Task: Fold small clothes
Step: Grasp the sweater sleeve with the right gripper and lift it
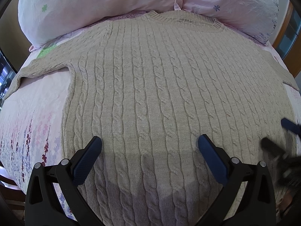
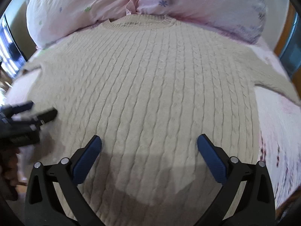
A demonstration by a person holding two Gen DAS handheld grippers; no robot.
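1. One beige cable-knit sweater (image 1: 150, 86) spread flat on pink floral bedsheet (image 1: 33, 116), collar (image 1: 180, 17) against two pink pillows (image 1: 94, 3).
2. Left gripper (image 1: 149, 143) poised over lower sweater body, jaws spread wide, gripping nothing.
3. Right gripper (image 2: 149, 143) likewise released, above sweater's lower middle, near its twin.

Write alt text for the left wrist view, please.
A beige cable-knit sweater lies flat on a pink floral bed, collar toward two pillows. The left gripper hovers above it, jaws open and empty.
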